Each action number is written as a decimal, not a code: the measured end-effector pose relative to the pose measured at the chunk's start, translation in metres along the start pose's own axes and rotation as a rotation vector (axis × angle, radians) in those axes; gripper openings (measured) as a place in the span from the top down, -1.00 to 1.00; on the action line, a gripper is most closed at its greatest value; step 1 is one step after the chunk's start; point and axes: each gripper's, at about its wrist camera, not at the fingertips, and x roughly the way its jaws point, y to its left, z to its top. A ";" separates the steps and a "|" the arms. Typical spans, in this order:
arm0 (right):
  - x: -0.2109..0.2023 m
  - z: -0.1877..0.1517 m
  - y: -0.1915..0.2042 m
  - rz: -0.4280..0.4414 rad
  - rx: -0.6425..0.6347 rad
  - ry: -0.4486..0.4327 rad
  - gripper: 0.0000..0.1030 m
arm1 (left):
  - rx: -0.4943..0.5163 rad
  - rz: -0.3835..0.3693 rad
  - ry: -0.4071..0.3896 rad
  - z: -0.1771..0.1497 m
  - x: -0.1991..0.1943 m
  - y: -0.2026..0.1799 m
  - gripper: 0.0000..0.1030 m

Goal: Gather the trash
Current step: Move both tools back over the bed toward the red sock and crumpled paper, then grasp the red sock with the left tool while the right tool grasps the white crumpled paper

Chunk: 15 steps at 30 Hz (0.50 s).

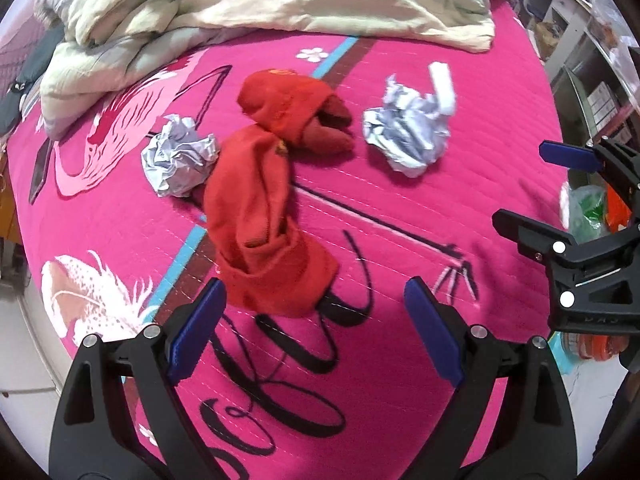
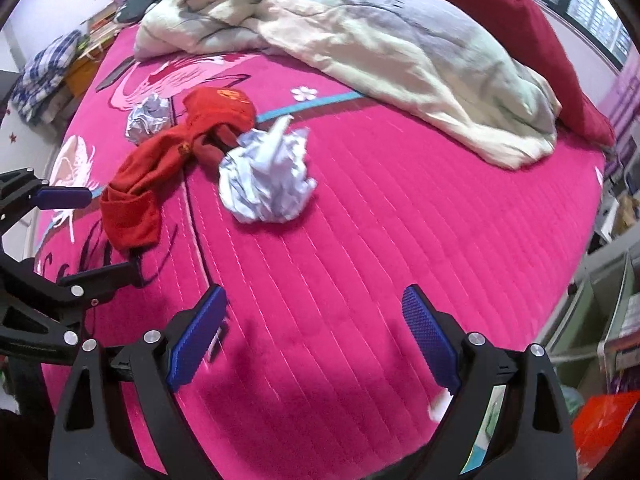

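Paper balls are your trash: the bigger ball (image 2: 267, 178) lies on the pink bedspread (image 2: 400, 220) ahead of your right gripper (image 2: 312, 336), the smaller ball (image 1: 178, 156) touches the red socks (image 1: 264, 208). Both your right and left gripper (image 1: 314, 328) are wide open, holding nothing. Go for the smaller ball carelessly and you may pinch sock fabric with it.
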 end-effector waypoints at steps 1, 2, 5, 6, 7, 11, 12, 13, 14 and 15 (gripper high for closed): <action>0.002 0.003 0.002 0.004 -0.006 0.002 -0.66 | -0.004 -0.006 0.003 0.001 0.001 0.002 -0.72; 0.005 0.006 0.004 0.008 -0.013 0.002 -0.67 | -0.006 -0.009 0.006 0.002 0.003 0.003 -0.72; 0.010 0.013 0.008 0.017 -0.027 0.007 -0.67 | -0.008 -0.018 0.005 0.004 0.005 0.004 -0.72; 0.011 0.015 0.009 0.020 -0.032 0.008 -0.67 | -0.008 -0.018 0.006 0.004 0.006 0.004 -0.72; 0.013 0.018 0.010 0.022 -0.039 0.011 -0.68 | -0.010 -0.020 0.007 0.005 0.008 0.005 -0.72; 0.020 0.025 0.011 0.024 -0.050 0.020 -0.68 | -0.030 -0.031 0.021 0.008 0.014 0.010 -0.72; 0.022 0.027 0.011 0.027 -0.055 0.022 -0.69 | -0.034 -0.032 0.024 0.009 0.016 0.011 -0.73; 0.024 0.029 0.011 0.029 -0.060 0.026 -0.70 | -0.036 -0.032 0.026 0.010 0.018 0.013 -0.76; 0.027 0.031 0.012 0.033 -0.070 0.031 -0.70 | -0.037 -0.031 0.024 0.010 0.019 0.014 -0.80; 0.029 0.034 0.013 0.037 -0.082 0.033 -0.72 | -0.035 -0.027 0.023 0.010 0.021 0.015 -0.81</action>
